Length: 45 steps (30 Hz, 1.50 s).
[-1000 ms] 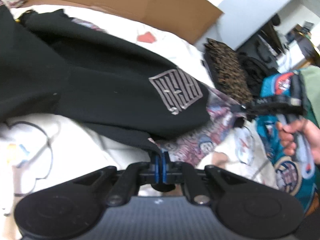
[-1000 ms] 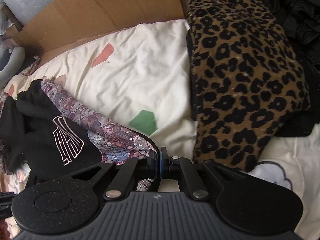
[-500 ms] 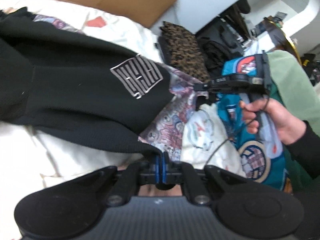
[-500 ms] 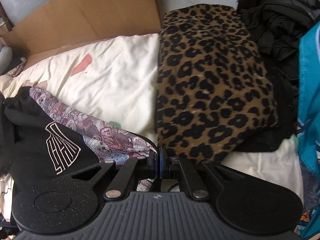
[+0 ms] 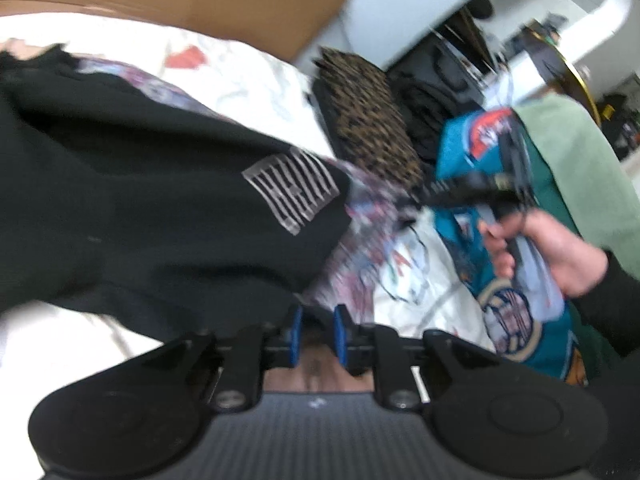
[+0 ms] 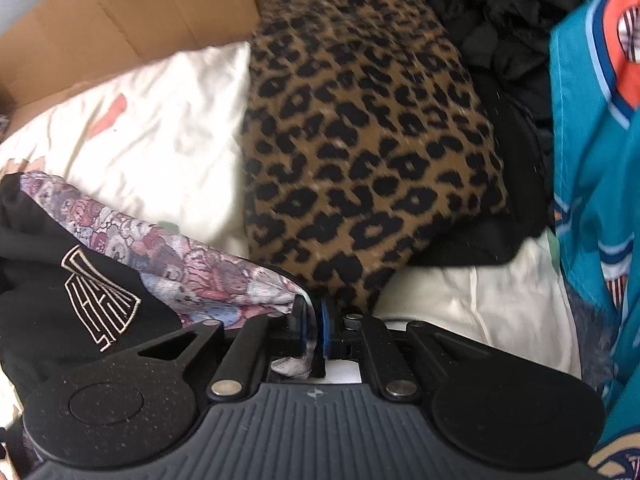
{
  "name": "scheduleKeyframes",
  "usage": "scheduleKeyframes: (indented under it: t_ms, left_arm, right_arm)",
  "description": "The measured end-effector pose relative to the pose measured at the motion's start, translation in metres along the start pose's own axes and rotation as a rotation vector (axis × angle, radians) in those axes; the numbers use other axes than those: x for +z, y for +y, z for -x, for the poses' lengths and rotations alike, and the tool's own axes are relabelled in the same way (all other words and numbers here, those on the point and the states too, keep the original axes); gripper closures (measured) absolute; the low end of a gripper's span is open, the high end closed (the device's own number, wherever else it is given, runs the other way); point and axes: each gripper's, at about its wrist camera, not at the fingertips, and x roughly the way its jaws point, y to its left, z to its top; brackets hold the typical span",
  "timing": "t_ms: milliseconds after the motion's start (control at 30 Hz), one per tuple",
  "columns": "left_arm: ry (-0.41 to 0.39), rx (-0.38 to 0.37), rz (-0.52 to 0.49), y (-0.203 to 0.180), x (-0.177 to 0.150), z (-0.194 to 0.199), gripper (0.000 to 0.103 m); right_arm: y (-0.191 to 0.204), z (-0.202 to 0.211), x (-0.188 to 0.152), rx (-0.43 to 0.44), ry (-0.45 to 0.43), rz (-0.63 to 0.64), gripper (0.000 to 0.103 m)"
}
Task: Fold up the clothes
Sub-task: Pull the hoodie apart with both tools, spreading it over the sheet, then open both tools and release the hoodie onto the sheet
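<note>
A black garment [image 5: 160,200] with a grey square logo lies over patterned cloth [image 5: 360,248] on the cream sheet. My left gripper [image 5: 317,334] is opening. Its blue pads stand apart and the garment's black hem sits just at their tips, not pressed. My right gripper [image 6: 312,322] is opening too, at the corner of the patterned cloth [image 6: 192,256]. A strip of that cloth still lies loosely between the pads. The black garment [image 6: 60,300] shows at the lower left there. In the left wrist view a hand [image 5: 560,256] holds the right gripper [image 5: 460,190] at the right.
A folded leopard-print piece [image 6: 360,140] lies just beyond the right gripper, with a heap of black clothes [image 6: 500,40] behind it. A teal jersey [image 6: 592,160] hangs at the right. Brown cardboard [image 6: 120,20] borders the cream sheet [image 6: 160,120] at the back. Green cloth [image 5: 580,160] lies far right.
Both grippers were shut on the garment's edges; now their pads have parted. The right gripper has shifted towards the leopard-print piece, and the left view has gone blurred.
</note>
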Motion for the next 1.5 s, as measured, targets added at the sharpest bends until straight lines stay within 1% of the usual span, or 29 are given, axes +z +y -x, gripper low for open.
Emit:
scheduleKeyframes:
  t_ms: [33,67,100,133,200,267,367,433,500,633,767,967,1100,1200,1333,1400,1500]
  left_arm:
    - [-0.013,0.018,0.012,0.006,0.002,0.006,0.077]
    - [-0.026,0.038,0.023,0.011,0.004,0.012,0.074]
    - [-0.041,0.060,0.032,0.015,0.005,0.017,0.071]
    - [-0.054,0.086,0.041,0.021,0.006,0.023,0.068]
    - [-0.076,0.150,0.062,0.033,0.004,0.037,0.064]
    - [-0.102,0.223,0.083,0.046,0.002,0.052,0.063]
    - [-0.171,0.340,0.124,0.064,-0.002,0.079,0.061]
    - [-0.203,0.390,0.171,0.076,-0.005,0.094,0.056]
    - [-0.220,0.441,0.201,0.088,-0.010,0.106,0.052]
    - [-0.219,0.556,0.243,0.107,-0.021,0.127,0.051]
    - [-0.234,0.602,0.288,0.121,-0.031,0.145,0.045]
    - [-0.228,0.653,0.255,0.135,-0.039,0.165,0.045]
    - [-0.236,0.641,0.222,0.143,-0.039,0.177,0.046]
    - [-0.227,0.644,0.181,0.145,-0.038,0.180,0.046]
    - [-0.203,0.647,0.137,0.148,-0.041,0.181,0.045]
    - [-0.192,0.636,0.112,0.148,-0.045,0.178,0.043]
    - [-0.166,0.632,0.105,0.151,-0.054,0.172,0.042]
  right_arm:
    - [-0.002,0.002,0.000,-0.007,0.000,-0.009,0.088]
    - [-0.003,0.004,0.001,-0.019,-0.002,-0.011,0.078]
    - [-0.004,0.006,0.001,-0.029,-0.006,-0.012,0.071]
    - [-0.004,0.008,0.001,-0.036,-0.010,-0.015,0.069]
    - [-0.004,0.013,0.001,-0.021,-0.020,-0.029,0.068]
    - [-0.002,0.016,0.001,0.008,-0.029,-0.043,0.067]
    - [0.007,0.021,0.005,0.027,-0.053,-0.042,0.062]
    - [0.013,0.026,0.009,0.051,-0.080,-0.046,0.062]
    - [0.021,0.031,0.013,0.080,-0.105,-0.043,0.062]
    - [0.035,0.041,0.017,0.123,-0.145,-0.028,0.061]
    - [0.047,0.046,0.018,0.172,-0.156,-0.031,0.061]
    - [0.071,0.049,0.017,0.247,-0.155,-0.032,0.061]
    - [0.087,0.051,0.020,0.298,-0.156,-0.051,0.061]
    - [0.100,0.054,0.023,0.335,-0.159,-0.049,0.061]
    - [0.123,0.054,0.020,0.387,-0.142,-0.007,0.058]
    - [0.136,0.053,0.014,0.418,-0.130,0.033,0.055]
    - [0.156,0.051,0.005,0.452,-0.108,0.090,0.054]
